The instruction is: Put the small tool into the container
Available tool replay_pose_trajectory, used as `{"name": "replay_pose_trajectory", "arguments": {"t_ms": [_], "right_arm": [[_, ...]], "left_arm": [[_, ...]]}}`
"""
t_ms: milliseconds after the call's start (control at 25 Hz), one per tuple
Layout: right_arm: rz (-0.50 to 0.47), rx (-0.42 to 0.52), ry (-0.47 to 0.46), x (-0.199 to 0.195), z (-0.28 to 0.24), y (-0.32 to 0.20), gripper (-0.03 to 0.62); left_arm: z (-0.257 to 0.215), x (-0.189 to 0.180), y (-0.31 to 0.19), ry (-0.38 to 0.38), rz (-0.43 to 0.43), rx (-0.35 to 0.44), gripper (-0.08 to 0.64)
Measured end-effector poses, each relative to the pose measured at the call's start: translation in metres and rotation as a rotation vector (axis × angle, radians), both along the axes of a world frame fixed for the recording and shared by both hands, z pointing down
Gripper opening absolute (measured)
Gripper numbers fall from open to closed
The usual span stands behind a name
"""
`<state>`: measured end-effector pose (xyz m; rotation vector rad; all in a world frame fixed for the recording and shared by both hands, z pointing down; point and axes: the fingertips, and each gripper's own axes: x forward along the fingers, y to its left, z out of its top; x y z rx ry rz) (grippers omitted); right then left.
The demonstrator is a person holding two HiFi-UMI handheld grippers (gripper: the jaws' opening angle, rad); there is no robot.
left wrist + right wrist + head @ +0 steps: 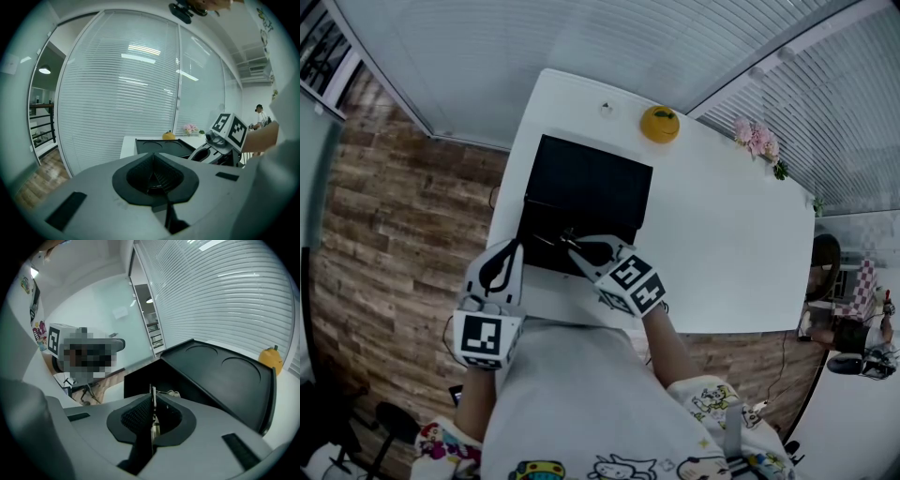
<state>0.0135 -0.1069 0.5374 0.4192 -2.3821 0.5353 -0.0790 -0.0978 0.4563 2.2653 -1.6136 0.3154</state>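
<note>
A black container (581,187) lies on the white table (722,244), its flat lid with two round dents (225,376) swung open. My right gripper (572,240) reaches over the container's near edge, jaws shut on a thin metal tool (152,401) that stands upright between the pads, above the dark inside of the box. My left gripper (516,248) rests by the container's near left corner, jaws shut with nothing between them. From the left gripper view the container (161,146) lies ahead, with the right gripper's marker cube (229,129) beside it.
An orange fruit (659,124) and pink flowers (757,139) sit near the table's far edge, along a wall of white blinds. A small white item (607,108) lies left of the fruit. Wooden floor surrounds the table. A person (259,115) stands far off.
</note>
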Motion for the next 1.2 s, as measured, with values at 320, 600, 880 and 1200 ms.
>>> {"name": "replay_pose_trajectory", "arguments": {"t_ms": [320, 600, 880, 1200], "right_arm": [[0.027, -0.01, 0.011, -0.001, 0.004, -0.005, 0.017], [0.025, -0.089, -0.013, -0.007, 0.009, -0.008, 0.018], [0.033, -0.148, -0.003, -0.01, 0.015, -0.014, 0.029], [0.037, -0.164, 0.026, -0.011, 0.022, -0.02, 0.051]], "left_arm": [[0.002, -0.005, 0.0, 0.006, -0.005, 0.0, 0.006], [0.005, -0.011, -0.001, 0.013, -0.008, -0.006, 0.006], [0.008, -0.016, -0.004, 0.016, -0.005, -0.014, 0.006], [0.01, -0.022, -0.009, 0.013, -0.008, -0.021, 0.006]]}}
